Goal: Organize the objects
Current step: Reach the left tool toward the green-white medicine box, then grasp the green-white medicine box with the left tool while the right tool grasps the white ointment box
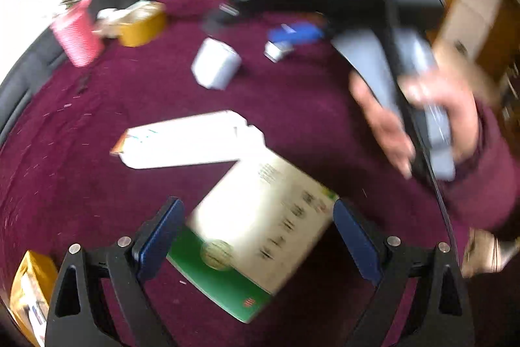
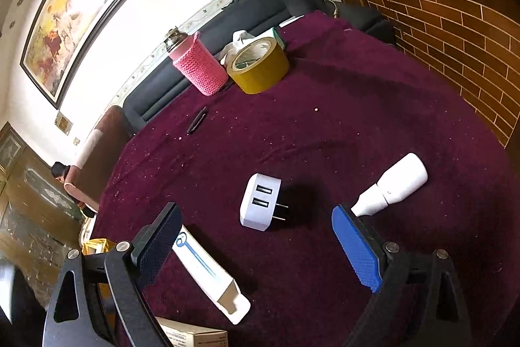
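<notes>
1. Seemingly mid-swing, since the left wrist view is blurred, the left gripper (image 1: pixel 258 236) has its jaws spread wide and holds nothing. A green-and-cream box (image 1: pixel 260 226) lies flat just ahead, partly between the pads, its long axis slanting from near left to far right. A long white carton (image 1: pixel 191 140) lies crosswise just beyond it, seemingly touching its far corner. Farther off sit the white USB charger (image 1: pixel 216 67) and a blue-and-white item, too blurred to name. To the right, a hand (image 1: pixel 419 122) grips the other tool.

2. From the right wrist view, the right gripper (image 2: pixel 256 244) is likewise spread and empty. The charger (image 2: pixel 260 200) lies dead ahead between the pads, prongs pointing right, so this gripper is my guess for the nearer one. A white bottle (image 2: pixel 393 184) lies just beyond the right pad, nozzle toward it.

3. Everything rests on a crumb-flecked maroon cloth (image 2: pixel 357 119). At its far edge stand a pink knitted cup (image 2: pixel 198 67) and a yellow tape roll (image 2: pixel 258 65), close together. Behind are a dark sofa, a framed painting and a brick-faced counter.
</notes>
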`<state>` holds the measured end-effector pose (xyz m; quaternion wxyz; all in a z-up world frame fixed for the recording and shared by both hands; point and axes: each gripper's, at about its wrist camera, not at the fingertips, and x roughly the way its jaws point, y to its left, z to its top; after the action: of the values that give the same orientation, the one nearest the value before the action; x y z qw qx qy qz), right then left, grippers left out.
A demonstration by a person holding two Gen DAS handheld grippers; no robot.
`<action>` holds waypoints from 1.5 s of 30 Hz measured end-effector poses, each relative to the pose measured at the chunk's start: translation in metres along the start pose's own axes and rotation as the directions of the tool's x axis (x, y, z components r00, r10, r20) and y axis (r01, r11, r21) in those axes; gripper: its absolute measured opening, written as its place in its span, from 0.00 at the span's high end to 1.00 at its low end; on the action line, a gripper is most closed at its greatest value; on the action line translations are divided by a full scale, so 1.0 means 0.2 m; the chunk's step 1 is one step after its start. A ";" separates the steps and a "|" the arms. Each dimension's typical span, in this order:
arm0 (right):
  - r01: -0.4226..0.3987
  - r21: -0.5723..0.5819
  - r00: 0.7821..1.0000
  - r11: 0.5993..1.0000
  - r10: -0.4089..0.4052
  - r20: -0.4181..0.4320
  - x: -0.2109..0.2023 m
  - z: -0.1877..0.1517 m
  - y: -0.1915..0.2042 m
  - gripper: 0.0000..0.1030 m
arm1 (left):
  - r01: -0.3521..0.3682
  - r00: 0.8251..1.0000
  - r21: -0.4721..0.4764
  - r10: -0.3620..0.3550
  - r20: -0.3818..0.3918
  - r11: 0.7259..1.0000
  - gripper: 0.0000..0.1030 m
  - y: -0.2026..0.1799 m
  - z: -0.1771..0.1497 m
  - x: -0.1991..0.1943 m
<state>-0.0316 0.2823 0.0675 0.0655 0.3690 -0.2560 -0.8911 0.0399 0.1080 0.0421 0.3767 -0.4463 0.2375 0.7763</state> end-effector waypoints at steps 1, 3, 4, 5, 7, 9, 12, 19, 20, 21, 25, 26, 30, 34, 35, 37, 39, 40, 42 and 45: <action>0.008 -0.007 1.000 1.000 -0.008 -0.001 0.00 0.00 0.01 0.07 | -0.024 1.000 0.047 0.025 -0.006 0.999 0.07 -0.04 -0.01 0.01; 0.016 -0.016 1.000 1.000 -0.016 -0.011 0.02 -0.01 0.01 0.07 | -0.048 0.999 0.091 0.050 -0.020 0.995 0.07 -0.07 -0.02 0.03; 0.020 -0.019 1.000 1.000 -0.020 -0.016 0.03 -0.01 0.02 0.07 | -0.056 0.998 0.110 0.059 -0.024 0.992 0.07 -0.09 -0.02 0.04; 0.024 -0.022 0.999 0.999 -0.024 -0.022 0.04 -0.01 0.02 0.07 | -0.065 0.997 0.130 0.069 -0.028 0.989 0.07 -0.11 -0.02 0.06; 0.021 -0.024 0.999 0.999 -0.022 -0.023 0.04 -0.02 0.02 0.07 | -0.093 0.995 0.154 0.099 -0.031 0.984 0.07 -0.13 -0.02 0.09; 0.026 -0.032 1.000 0.999 -0.026 -0.017 0.04 -0.02 0.02 0.07 | -0.142 0.988 0.168 0.150 -0.034 0.975 0.07 -0.15 -0.03 0.13; 0.015 -0.032 1.000 0.999 -0.016 -0.012 0.04 -0.02 0.02 0.07 | -0.157 0.987 0.113 0.158 -0.007 0.981 0.16 -0.13 -0.04 0.11; 0.007 -0.060 1.000 0.998 -0.008 -0.012 0.05 -0.03 0.04 0.07 | -0.178 0.981 -0.145 0.187 0.050 0.973 0.33 0.04 -0.13 -0.05; 0.006 -0.067 1.000 0.998 -0.007 -0.012 0.05 -0.03 0.05 0.07 | -0.182 0.979 -0.181 0.195 0.059 0.967 0.33 0.06 -0.16 -0.08; 0.004 -0.076 1.000 0.997 -0.005 -0.011 0.05 -0.03 0.06 0.07 | -0.191 0.976 -0.209 0.208 0.065 0.959 0.33 0.08 -0.19 -0.11; -0.044 -0.163 0.999 0.986 0.040 -0.028 0.06 -0.07 0.15 0.07 | -0.281 0.945 -0.277 0.315 0.083 0.919 0.32 0.08 -0.29 -0.29; -0.067 -0.207 0.997 0.976 0.060 -0.040 0.06 -0.09 0.20 0.07 | -0.302 0.936 -0.289 0.340 0.088 0.908 0.32 0.08 -0.32 -0.33; -0.067 -0.363 0.996 0.930 0.039 -0.083 0.12 -0.20 0.37 0.07 | -0.326 0.915 -0.386 0.391 0.102 0.863 0.32 0.13 -0.39 -0.46; 0.077 -0.524 0.981 0.848 -0.158 -0.112 0.29 -0.32 0.53 0.07 | -0.333 0.907 -0.421 0.409 0.102 0.844 0.32 0.18 -0.42 -0.50; 0.111 -0.565 0.973 0.817 -0.205 -0.105 0.34 -0.34 0.56 0.07 | -0.343 0.903 -0.421 0.419 0.099 0.839 0.32 0.19 -0.42 -0.51; 0.154 -0.647 0.953 0.747 -0.285 -0.101 0.42 -0.39 0.62 0.12 | -0.382 0.884 -0.420 0.458 0.095 0.823 0.32 0.18 -0.44 -0.53; 0.137 -0.652 0.956 0.745 -0.273 -0.110 0.43 -0.39 0.63 0.32 | -0.420 0.865 -0.422 0.496 0.082 0.803 0.32 0.16 -0.47 -0.56; 0.106 -0.634 0.954 0.766 -0.258 -0.152 0.43 -0.39 0.63 0.39 | -0.435 0.857 -0.430 0.510 0.071 0.791 0.32 0.16 -0.50 -0.57; 0.089 -0.611 0.946 0.787 -0.259 -0.196 0.43 -0.38 0.64 0.53 | -0.446 0.849 -0.447 0.525 0.063 0.775 0.32 0.18 -0.53 -0.59; 0.090 -0.607 0.939 0.790 -0.271 -0.212 0.41 -0.41 0.66 0.64 | -0.473 0.830 -0.467 0.556 0.049 0.747 0.32 0.18 -0.58 -0.63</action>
<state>-0.0427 0.1099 0.0339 0.1267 0.4790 0.0819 -0.8648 0.1110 -0.0420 0.0968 0.0580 -0.3613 0.1359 0.9207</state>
